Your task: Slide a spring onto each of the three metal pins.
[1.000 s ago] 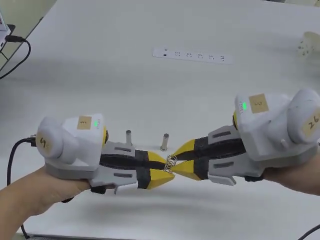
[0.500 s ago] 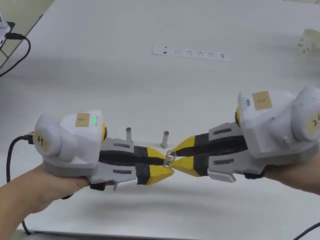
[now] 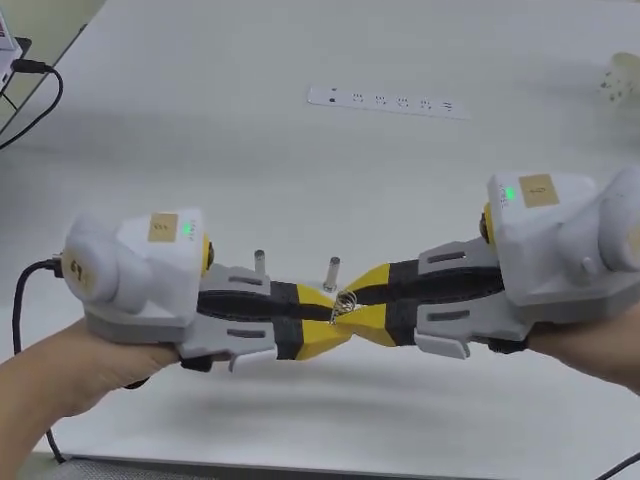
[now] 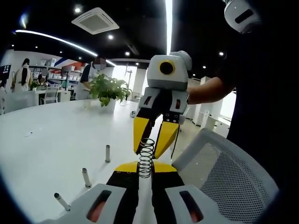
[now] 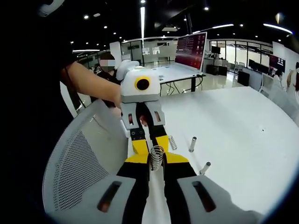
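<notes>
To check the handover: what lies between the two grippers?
A spring, caught in the jaws of the left gripper and the right gripper; all three views show it.

i see the left gripper (image 3: 333,320) w/ white body, blk jaws, yellow tips, tan sticker, green led. right gripper (image 3: 350,306) has the same colours. spring (image 3: 345,302) is shiny silver wire. pins (image 3: 331,272) are dull grey metal. table (image 3: 300,170) plain white, power strip (image 3: 385,101) white w/ dark sockets, cable (image 3: 17,320) blk. chair mesh (image 4: 219,172) pale grey, dotted.
</notes>
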`<state>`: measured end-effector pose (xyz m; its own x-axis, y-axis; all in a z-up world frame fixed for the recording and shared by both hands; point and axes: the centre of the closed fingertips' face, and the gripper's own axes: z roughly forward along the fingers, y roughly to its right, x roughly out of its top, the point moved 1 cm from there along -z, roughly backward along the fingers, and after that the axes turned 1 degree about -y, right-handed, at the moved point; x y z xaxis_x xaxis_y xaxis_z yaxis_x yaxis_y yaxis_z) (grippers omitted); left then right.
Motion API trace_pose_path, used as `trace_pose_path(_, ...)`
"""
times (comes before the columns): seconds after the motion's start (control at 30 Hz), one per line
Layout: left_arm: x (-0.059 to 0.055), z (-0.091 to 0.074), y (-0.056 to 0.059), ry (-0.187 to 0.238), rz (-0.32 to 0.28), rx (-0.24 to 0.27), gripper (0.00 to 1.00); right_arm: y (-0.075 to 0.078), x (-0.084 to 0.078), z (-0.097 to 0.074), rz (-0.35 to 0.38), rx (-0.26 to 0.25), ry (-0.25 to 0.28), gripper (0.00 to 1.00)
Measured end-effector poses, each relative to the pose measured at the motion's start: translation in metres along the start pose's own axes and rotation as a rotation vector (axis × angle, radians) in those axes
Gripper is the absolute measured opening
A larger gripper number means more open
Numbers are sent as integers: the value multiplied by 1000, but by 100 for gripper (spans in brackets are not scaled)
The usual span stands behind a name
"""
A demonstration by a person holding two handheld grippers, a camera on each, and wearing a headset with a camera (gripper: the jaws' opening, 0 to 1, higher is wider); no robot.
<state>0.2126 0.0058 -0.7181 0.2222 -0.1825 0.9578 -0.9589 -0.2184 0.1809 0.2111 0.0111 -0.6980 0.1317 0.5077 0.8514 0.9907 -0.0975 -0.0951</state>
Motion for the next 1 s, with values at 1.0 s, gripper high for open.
trace_pose_path(1.0,0,2,-7,-7,-7,50,18,3,4,2,-26,-26,12,8)
